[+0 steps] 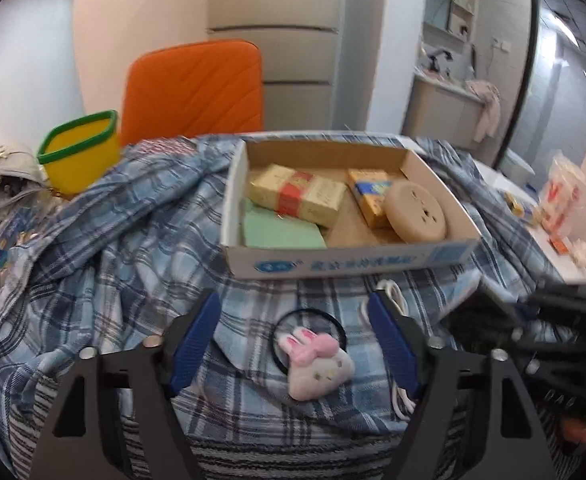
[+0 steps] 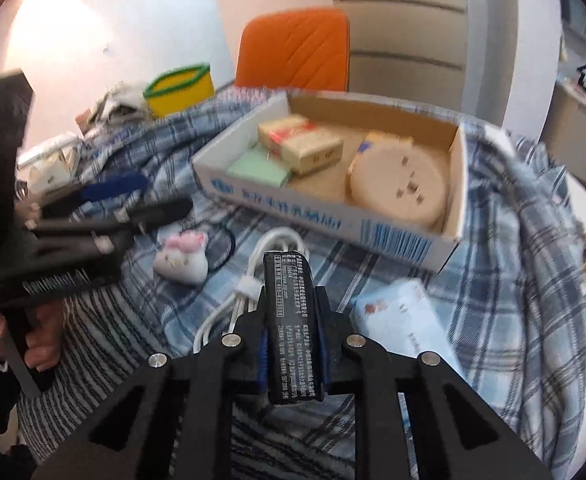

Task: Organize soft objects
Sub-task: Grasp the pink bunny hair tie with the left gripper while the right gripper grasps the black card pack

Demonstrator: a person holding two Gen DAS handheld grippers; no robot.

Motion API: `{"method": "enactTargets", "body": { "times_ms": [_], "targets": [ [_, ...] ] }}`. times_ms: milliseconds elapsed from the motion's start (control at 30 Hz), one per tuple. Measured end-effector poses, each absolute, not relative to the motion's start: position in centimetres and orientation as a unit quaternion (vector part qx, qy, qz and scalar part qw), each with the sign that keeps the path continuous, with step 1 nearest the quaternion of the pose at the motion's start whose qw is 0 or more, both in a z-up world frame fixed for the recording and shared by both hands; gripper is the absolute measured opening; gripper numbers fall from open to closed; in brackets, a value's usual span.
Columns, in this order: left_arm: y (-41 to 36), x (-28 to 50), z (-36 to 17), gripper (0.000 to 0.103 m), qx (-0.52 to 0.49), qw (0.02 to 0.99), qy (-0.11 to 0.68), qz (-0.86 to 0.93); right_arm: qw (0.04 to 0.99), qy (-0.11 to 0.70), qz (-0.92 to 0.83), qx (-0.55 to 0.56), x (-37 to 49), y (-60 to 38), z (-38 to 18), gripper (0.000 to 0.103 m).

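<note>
The right gripper (image 2: 293, 312) is squeezed tight on a flat black block with white writing (image 2: 291, 320); its far end pokes out past the fingers, and its near end hides the blue pads. A white bundled cord (image 2: 249, 280) trails from under it, partly hidden.

The left gripper (image 1: 295, 344) is partly open with nothing pinched. The small white plush bunny with a pink bow (image 1: 317, 360) lies between its blue fingers (image 1: 197, 340) on the blue checked cloth (image 1: 113, 232), not touched. A thin black loop (image 1: 335, 322) goes behind the bunny.

The white cardboard tray (image 1: 345, 264) sits just past the bunny, with open cloth between them. Its blue print is too blurry to read. The yellow bin with a green rim (image 1: 81, 152) stands far left, near the table edge.
</note>
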State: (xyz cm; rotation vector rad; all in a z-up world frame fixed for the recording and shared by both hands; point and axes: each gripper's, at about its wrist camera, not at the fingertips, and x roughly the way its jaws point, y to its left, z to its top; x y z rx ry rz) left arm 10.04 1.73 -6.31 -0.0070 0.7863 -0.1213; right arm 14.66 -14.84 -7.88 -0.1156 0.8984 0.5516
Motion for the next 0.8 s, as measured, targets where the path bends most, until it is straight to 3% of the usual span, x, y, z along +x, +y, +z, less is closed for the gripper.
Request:
{"method": "enactTargets", "body": {
  "times_ms": [33,200,333,533,667,800],
  "targets": [
    [1.3,10.1,-6.5,0.062,0.003,0.919,0.39,-0.062,0.868,0.418,0.263,-0.052,14.5,-15.0,-7.5,0.019],
    [0.5,10.6,-7.6,0.06,0.012,0.901,0.424,-0.085,0.873,0.412,0.257,-0.048,14.6,-15.3,-7.1,0.019],
    [0.4,11.3,-8.9,0.034,0.004,0.88,0.465,-0.096,0.875,0.41,0.254,-0.046,14.7,-15.4,-6.9,0.02],
    [0.5,11.3,-9.1,0.034,0.0,0.877,0.472,-0.092,0.875,0.405,0.258,-0.054,14.3,-15.1,-6.9,0.02],
    [0.9,10.9,-8.5,0.016,-0.014,0.886,0.454,-0.095,0.878,0.403,0.255,-0.051,14.3,-15.2,-6.9,0.02],
    [1.5,9.9,-7.1,0.016,-0.027,0.905,0.412,-0.1,0.884,0.391,0.25,-0.051,14.1,-15.4,-6.6,0.02]
  ]
}}
